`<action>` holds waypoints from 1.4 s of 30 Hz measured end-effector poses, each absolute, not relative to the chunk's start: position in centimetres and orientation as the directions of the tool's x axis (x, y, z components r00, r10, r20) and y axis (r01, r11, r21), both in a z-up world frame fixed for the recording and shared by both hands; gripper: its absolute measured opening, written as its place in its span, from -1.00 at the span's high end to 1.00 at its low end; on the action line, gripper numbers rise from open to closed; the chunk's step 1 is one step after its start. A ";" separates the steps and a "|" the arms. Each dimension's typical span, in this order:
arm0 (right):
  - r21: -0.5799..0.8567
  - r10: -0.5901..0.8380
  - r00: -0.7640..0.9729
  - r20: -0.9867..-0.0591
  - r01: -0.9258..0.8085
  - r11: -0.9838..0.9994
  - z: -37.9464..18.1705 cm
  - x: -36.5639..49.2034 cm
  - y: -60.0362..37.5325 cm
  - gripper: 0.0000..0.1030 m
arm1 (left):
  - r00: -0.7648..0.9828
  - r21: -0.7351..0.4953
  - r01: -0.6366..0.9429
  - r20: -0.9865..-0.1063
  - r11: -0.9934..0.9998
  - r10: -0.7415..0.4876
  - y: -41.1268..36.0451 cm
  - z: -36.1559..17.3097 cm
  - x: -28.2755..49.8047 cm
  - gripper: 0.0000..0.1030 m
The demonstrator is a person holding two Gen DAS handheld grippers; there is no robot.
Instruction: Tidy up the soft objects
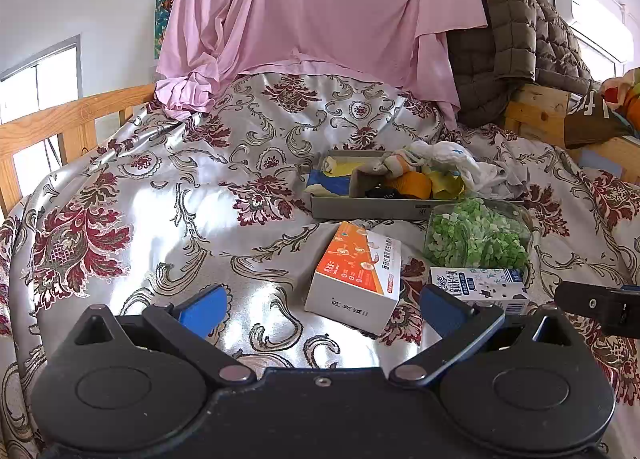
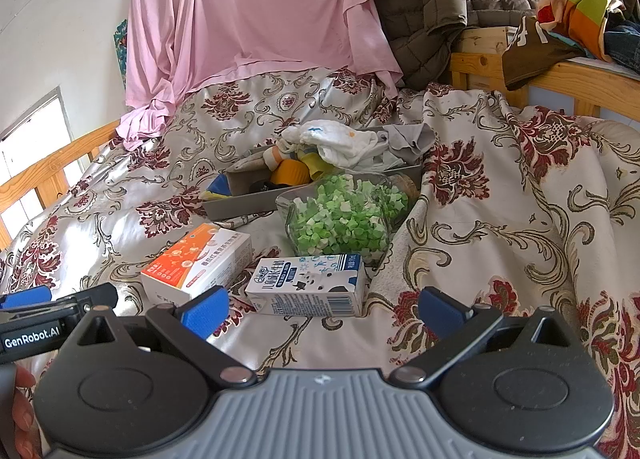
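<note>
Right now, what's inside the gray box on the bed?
The gray box holds rolled socks: an orange one, yellow, blue and black ones, with white cloth heaped on top. Whatever lies beneath that heap is covered.

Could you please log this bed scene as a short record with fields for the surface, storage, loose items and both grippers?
surface: floral bedspread
storage: grey tray holding rolled socks and white cloth
loose items: orange-and-white box, milk carton, clear container of green paper stars
left gripper: jaws open, empty
right gripper: jaws open, empty, milk carton just ahead
</note>
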State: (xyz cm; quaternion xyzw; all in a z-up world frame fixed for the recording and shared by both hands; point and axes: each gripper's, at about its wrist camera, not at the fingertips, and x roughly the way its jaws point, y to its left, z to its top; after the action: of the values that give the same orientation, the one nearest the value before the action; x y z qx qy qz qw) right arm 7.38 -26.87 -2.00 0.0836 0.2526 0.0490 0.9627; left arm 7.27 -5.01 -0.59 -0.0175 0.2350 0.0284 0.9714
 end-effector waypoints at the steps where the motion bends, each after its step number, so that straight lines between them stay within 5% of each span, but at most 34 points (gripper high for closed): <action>1: 0.186 0.137 0.867 -0.478 -0.052 0.981 -2.0 7.4 -26.9 -1.00 | 0.888 -0.020 -0.063 -0.457 0.998 0.047 -5.0 -0.6 7.3 -0.98; 42: 0.187 0.139 0.866 -0.481 -0.054 0.981 -2.3 7.0 -26.7 -1.00 | 0.911 -0.021 -0.036 -0.412 0.999 0.024 -5.2 -0.4 6.5 -0.99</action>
State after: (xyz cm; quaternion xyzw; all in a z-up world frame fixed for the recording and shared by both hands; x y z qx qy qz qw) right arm 7.03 -26.70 -2.30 0.0840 0.2543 0.0500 0.9622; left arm 6.46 -5.20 -0.45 -0.0142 0.2104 0.0152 0.9774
